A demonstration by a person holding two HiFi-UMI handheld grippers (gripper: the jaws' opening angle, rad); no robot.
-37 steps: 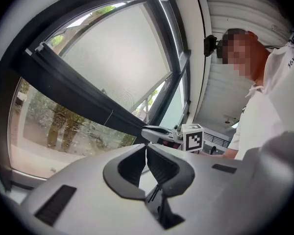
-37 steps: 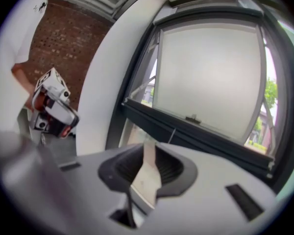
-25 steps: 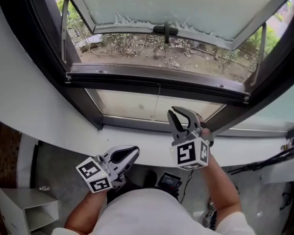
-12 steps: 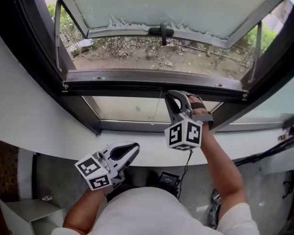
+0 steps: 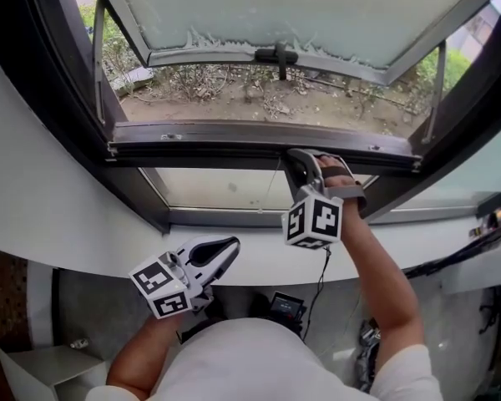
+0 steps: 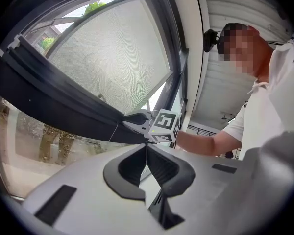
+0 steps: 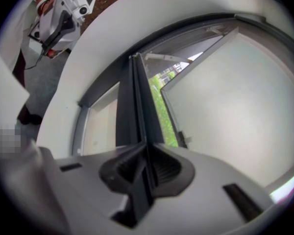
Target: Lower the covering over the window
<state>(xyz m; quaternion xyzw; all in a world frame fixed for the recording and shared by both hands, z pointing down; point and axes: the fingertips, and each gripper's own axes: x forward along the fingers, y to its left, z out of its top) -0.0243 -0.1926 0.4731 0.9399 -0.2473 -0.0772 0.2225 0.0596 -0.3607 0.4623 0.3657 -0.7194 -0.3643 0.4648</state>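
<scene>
— Where's the pull cord (image 5: 271,184)?

— It hangs thin and pale from the dark crossbar (image 5: 192,144) of the window frame, down across the lower pane (image 5: 217,186).

— And the right gripper (image 5: 299,157)?

— Up at that crossbar, its tip just beside the top of the cord. The fingers are clenched together. From here I can't tell if the cord is nipped between them.

— The other one?

— The left gripper (image 5: 224,249) is held low, in front of the white sill (image 5: 67,224) and well apart from the cord. Its fingers are clenched too, with nothing between them.

— Is the window open?

— Yes. The frosted sash (image 5: 301,7) is tilted outward, a black handle (image 5: 277,55) at the middle of its bottom edge. Beneath it you can see bare ground (image 5: 234,94) with some scrubby plants.
</scene>
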